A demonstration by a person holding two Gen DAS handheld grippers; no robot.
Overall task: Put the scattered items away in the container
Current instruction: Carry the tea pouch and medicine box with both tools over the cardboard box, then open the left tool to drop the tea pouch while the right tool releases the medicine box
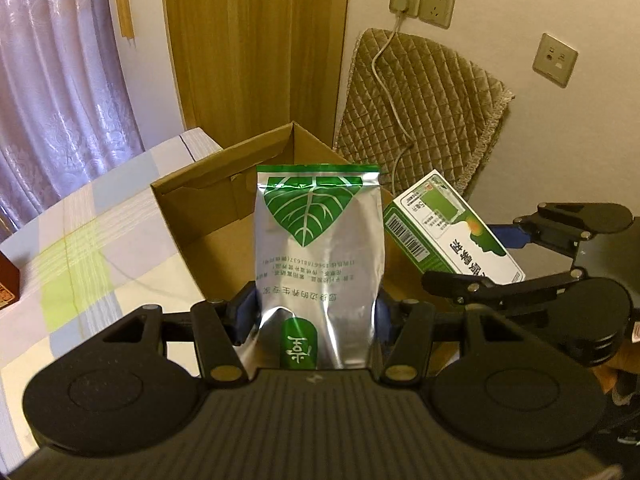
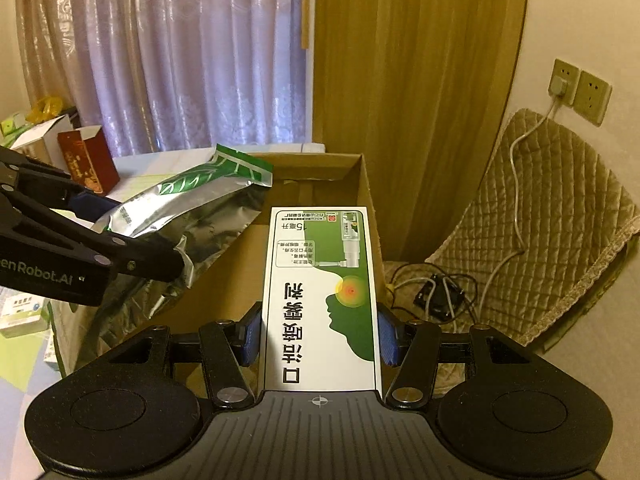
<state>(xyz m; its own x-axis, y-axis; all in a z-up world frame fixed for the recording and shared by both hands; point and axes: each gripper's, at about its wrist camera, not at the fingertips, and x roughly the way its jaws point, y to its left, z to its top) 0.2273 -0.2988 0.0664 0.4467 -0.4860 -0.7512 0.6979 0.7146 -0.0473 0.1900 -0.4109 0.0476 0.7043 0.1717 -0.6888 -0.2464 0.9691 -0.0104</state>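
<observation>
My left gripper [image 1: 316, 316] is shut on a silver foil pouch [image 1: 318, 256] with a green leaf print, held over the open cardboard box [image 1: 208, 184]. The right wrist view shows the same silver pouch [image 2: 192, 208] at the left, pinched by the left gripper [image 2: 132, 252]. My right gripper [image 2: 320, 338] is shut on a green and white medicine carton [image 2: 324, 292], also above the cardboard box [image 2: 360, 196]. That carton [image 1: 448, 228] appears at the right of the left wrist view, with the right gripper [image 1: 516, 264] behind it. The box floor shows nothing inside.
The box stands on a bed with a checked sheet [image 1: 80, 256]. A dark red box [image 2: 88, 160] and small medicine cartons [image 2: 24, 312] lie on the bed at left. A quilted pad [image 1: 424, 112] with a cable leans on the wall at right, below sockets [image 1: 424, 2].
</observation>
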